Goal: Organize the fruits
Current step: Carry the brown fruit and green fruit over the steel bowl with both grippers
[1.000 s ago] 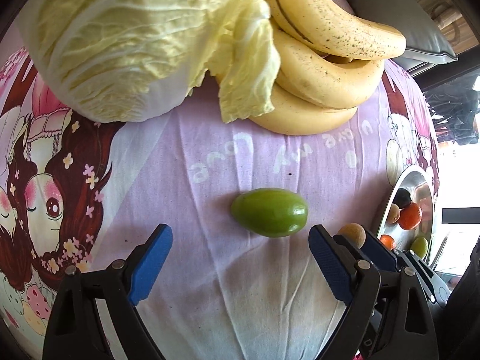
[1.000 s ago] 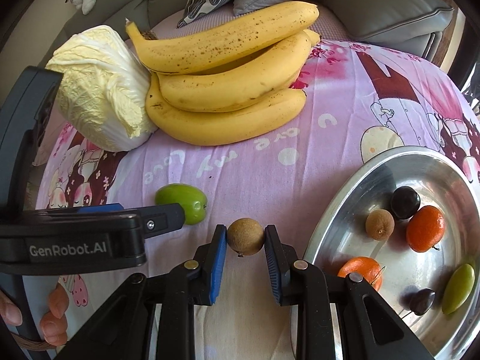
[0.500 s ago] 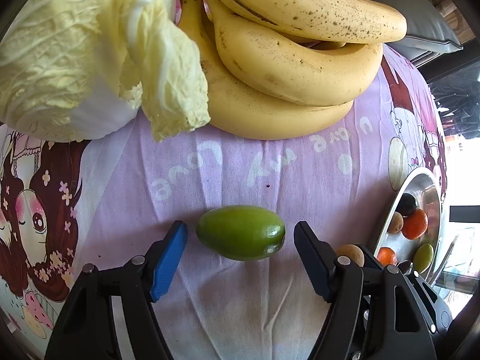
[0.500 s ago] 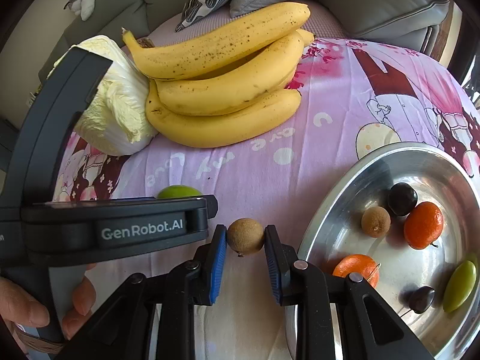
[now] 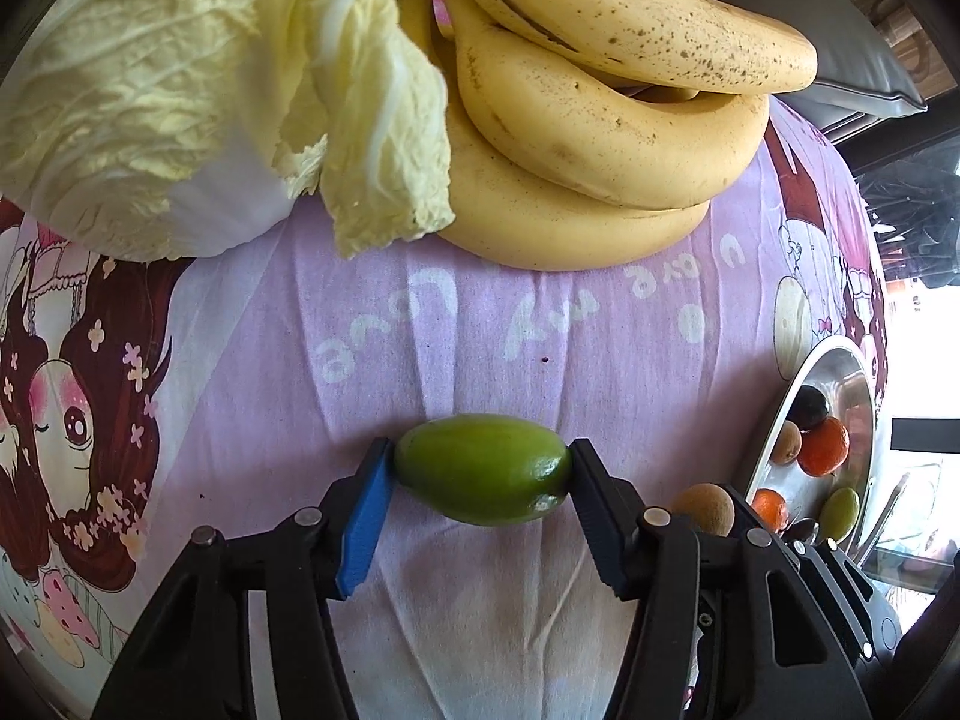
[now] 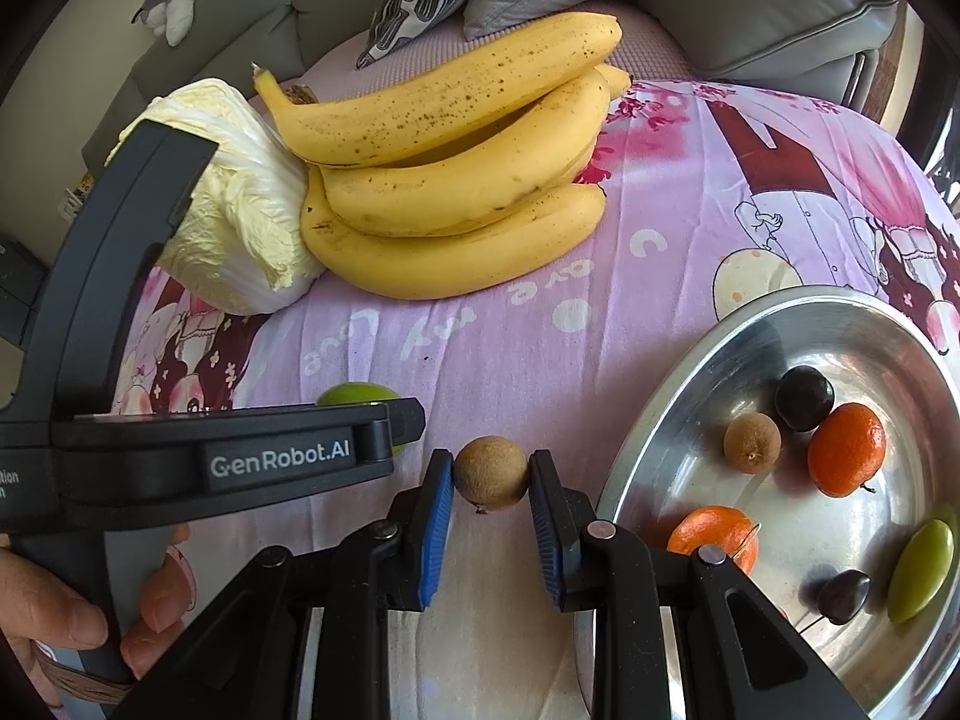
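My left gripper [image 5: 480, 474] is shut on a green oval fruit [image 5: 483, 468] that rests on the pink cartoon-print cloth [image 5: 540, 330]. Its tip shows in the right wrist view [image 6: 354, 393] behind the left gripper's body. My right gripper [image 6: 491, 480] is shut on a small round brown fruit [image 6: 491, 473], which also shows in the left wrist view [image 5: 703, 507]. A silver metal bowl [image 6: 708, 360] at the right holds two orange fruits, a brown fruit, two dark fruits and a green fruit.
A bunch of bananas [image 6: 456, 192] lies at the back of the cloth with a napa cabbage [image 6: 240, 222] touching its left side. Grey sofa cushions [image 6: 750, 12] and a patterned pillow stand behind. The bowl's rim [image 5: 798, 384] is close to my right gripper.
My left gripper has closed its jaws onto the green fruit, which lay between open jaws before. My right gripper has stayed shut on the brown fruit.
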`<move>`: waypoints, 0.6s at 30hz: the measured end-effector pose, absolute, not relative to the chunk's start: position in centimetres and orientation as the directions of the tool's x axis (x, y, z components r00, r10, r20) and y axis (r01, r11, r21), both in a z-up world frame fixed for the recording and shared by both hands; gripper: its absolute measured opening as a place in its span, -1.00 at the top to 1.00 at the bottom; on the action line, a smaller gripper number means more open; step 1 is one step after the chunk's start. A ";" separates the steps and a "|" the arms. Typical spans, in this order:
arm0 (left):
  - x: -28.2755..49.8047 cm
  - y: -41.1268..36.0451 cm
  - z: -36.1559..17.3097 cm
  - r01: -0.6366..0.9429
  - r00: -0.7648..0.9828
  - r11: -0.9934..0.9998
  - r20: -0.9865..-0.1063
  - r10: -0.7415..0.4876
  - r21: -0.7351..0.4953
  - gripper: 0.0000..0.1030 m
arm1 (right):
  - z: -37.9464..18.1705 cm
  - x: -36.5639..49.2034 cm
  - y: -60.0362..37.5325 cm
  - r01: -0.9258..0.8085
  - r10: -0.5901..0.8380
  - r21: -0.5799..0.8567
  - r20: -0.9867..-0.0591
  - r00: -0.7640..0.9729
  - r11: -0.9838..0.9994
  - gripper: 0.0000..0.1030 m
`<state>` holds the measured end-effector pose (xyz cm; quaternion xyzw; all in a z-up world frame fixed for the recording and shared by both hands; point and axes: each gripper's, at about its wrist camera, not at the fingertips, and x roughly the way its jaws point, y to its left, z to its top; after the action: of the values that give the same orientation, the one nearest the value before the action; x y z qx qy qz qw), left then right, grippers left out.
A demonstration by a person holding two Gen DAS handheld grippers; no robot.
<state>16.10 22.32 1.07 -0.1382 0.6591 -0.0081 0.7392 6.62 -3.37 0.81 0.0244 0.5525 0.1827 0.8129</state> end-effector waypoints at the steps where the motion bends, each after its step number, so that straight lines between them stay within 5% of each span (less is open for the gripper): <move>1: 15.6 22.8 1.2 -0.173 0.132 0.961 -0.972 -0.197 -0.218 -0.16 | 0.8 6.6 -3.2 -0.273 0.324 0.240 -0.890 0.321 0.931 0.46; 18: 10.8 26.9 -1.2 -0.286 0.128 0.920 -0.962 -0.239 -0.267 -0.16 | 1.0 5.6 -1.9 -0.310 0.327 0.233 -0.895 0.302 0.922 0.46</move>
<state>10.85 26.91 -1.16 -0.1991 0.6601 0.0161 0.7242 5.56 -1.85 1.03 0.0077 0.5568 0.1977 0.8067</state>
